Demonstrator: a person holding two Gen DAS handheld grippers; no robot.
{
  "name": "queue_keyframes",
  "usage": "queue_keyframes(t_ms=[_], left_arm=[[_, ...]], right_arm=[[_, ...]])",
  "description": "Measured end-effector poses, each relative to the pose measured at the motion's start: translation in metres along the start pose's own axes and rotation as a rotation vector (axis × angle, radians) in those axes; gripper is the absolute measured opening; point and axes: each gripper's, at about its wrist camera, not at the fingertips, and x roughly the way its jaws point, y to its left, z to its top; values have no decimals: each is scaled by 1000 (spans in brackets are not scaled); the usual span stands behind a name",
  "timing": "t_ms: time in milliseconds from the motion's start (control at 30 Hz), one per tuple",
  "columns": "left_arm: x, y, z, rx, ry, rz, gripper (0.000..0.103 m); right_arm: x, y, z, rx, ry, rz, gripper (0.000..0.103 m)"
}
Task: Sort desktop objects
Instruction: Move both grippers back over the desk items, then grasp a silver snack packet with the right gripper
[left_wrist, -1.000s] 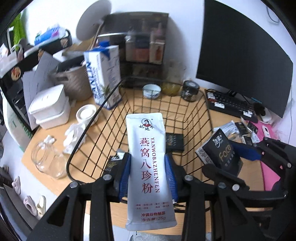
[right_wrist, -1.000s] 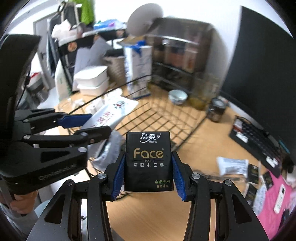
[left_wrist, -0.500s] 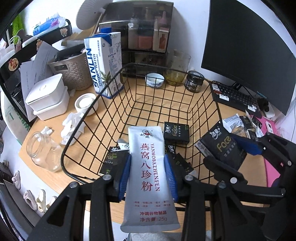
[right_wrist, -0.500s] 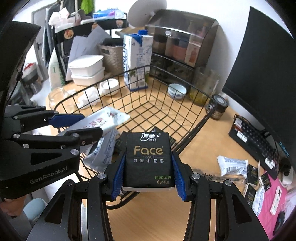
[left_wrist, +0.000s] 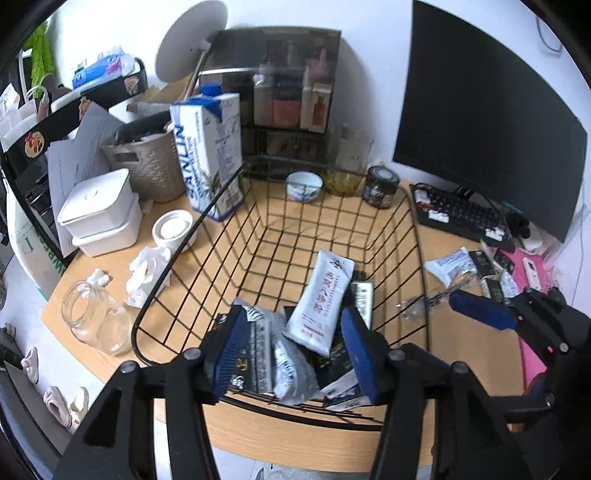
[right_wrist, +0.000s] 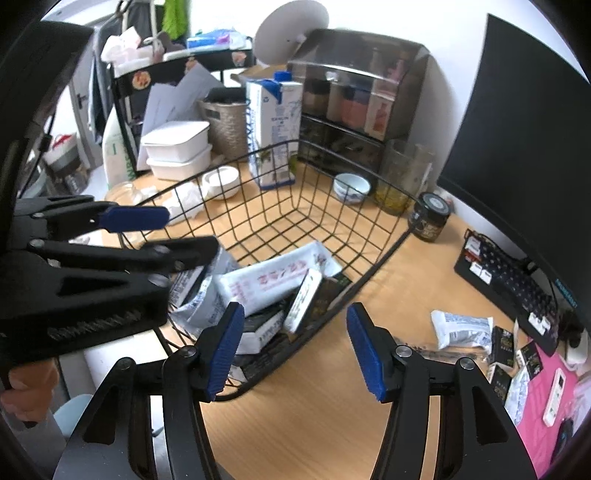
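A black wire basket (left_wrist: 419, 258) (right_wrist: 373, 266) stands on the wooden desk. In it lies a white sachet with red print (left_wrist: 321, 299) (right_wrist: 273, 280) on top of several dark and silver packets. A black tissue pack (left_wrist: 361, 297) (right_wrist: 304, 301) rests on its edge beside the sachet. My left gripper (left_wrist: 295, 354) (right_wrist: 159, 236) hangs over the basket's near end, its jaws opening with nothing pressed between them. My right gripper (right_wrist: 294, 350) hovers over the basket's near right corner, its jaws also opening and holding nothing. One of its blue fingers (left_wrist: 480, 314) shows in the left wrist view.
A milk carton (left_wrist: 208, 155), stacked white boxes (left_wrist: 99, 214), a glass jar (left_wrist: 92, 317) and crumpled tissue (left_wrist: 147, 269) stand left of the basket. Behind it are a small bowl (left_wrist: 303, 184) and a dark jar (left_wrist: 380, 184). Loose packets (right_wrist: 461, 328), a keyboard (right_wrist: 509, 284) and a monitor (right_wrist: 524, 147) are at the right.
Both grippers opened. The white sachet left the left jaws and the black tissue pack left the right jaws; both now lie in the basket.
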Motion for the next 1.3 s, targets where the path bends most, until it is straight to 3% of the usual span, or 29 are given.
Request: queue_keyframes(t_ms=[133,367,667,800,1033,1300], left_arm=[[-5,-22,0,48,-16,-28,59],[-1,-85,-3,168,-2,-101,59],[32,-195,-6,342,62,-206,59],[59,-239,-6,385,101,-245,59],[97,-264,-3,401,161,-256,59],[128,-276,-7,408,214,-260,59]], right_arm=[[-9,-24,-10,44,-5,-44,57],[-26,-102,-44,187,19,-142,57],[-36,-224,-107,407,79,-323,57],[-29,-272,-129,514,104,-349,57],[3,-313,-148,590,162,-257,57],[34,-315,-150,591,197,-160,55]])
